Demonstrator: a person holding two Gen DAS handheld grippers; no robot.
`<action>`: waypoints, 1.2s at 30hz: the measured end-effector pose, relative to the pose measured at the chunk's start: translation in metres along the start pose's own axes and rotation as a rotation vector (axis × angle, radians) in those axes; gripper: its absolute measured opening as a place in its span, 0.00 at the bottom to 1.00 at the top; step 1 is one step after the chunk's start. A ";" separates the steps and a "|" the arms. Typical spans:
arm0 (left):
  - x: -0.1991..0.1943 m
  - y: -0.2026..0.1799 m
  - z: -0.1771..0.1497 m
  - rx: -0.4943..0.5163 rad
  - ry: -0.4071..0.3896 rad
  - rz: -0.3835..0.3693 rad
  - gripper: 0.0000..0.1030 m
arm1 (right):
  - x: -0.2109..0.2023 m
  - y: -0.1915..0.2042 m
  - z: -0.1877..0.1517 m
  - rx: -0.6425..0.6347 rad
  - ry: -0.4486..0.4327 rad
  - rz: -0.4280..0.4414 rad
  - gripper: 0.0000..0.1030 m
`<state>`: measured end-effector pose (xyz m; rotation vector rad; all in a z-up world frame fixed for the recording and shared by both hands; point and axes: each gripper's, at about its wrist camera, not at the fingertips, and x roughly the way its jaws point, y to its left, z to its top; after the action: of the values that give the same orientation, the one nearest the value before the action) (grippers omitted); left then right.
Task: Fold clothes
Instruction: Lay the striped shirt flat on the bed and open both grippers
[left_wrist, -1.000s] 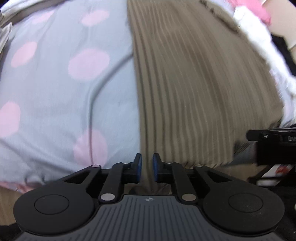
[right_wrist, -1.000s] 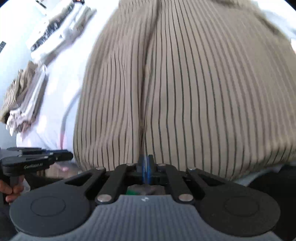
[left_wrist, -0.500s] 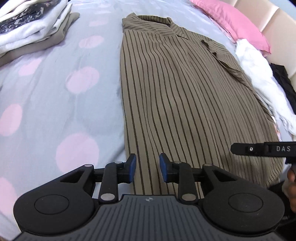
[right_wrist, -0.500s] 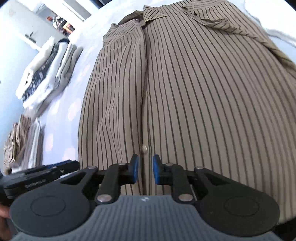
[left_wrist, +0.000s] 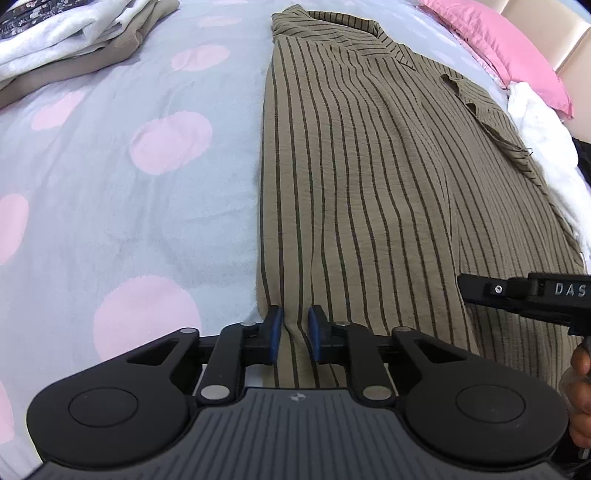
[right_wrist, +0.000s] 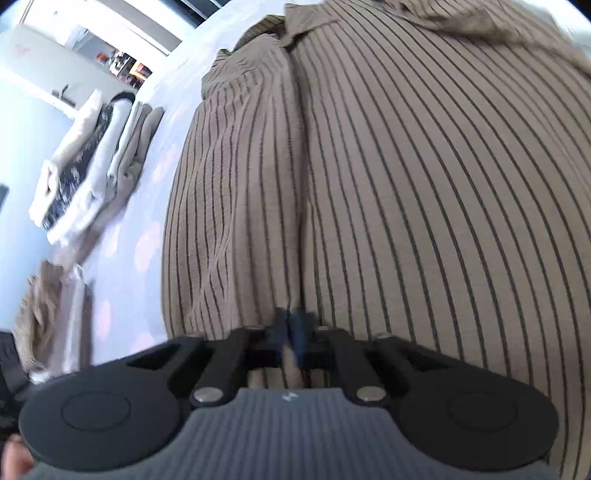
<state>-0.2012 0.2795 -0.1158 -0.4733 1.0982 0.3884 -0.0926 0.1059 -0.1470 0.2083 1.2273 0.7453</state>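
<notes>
The left claw (left_wrist: 292, 338) has just been closing and now pinches the shirt's (left_wrist: 369, 184) near hem. The right claw (right_wrist: 291, 338) has snapped tight on the hem too. The shirt lies flat on the bed (left_wrist: 129, 206), collar far away. It looks thin, soft and floppy, so hold it by the edges. A clothes pile (left_wrist: 74, 48) sits beyond.

Pink pillow (left_wrist: 517, 48) on polka-dot bedsheet (left_wrist: 110, 184).

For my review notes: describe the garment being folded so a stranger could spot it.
On the grey bedsheet with pink dots lies a long collared shirt, spread flat. Unlike the folded stack of clothes nearby, it is olive-brown with thin dark stripes.
</notes>
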 end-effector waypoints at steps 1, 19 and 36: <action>0.001 0.001 0.000 -0.003 0.003 0.004 0.08 | -0.004 0.004 -0.002 -0.028 -0.015 -0.033 0.01; -0.014 0.012 -0.008 0.006 0.001 0.029 0.03 | -0.028 0.007 -0.020 -0.134 -0.041 -0.095 0.06; -0.021 -0.004 -0.038 0.085 0.060 0.082 0.08 | -0.024 0.014 -0.056 -0.250 0.027 -0.147 0.01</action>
<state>-0.2364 0.2545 -0.1098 -0.3676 1.1903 0.3992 -0.1518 0.0881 -0.1412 -0.0969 1.1494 0.7666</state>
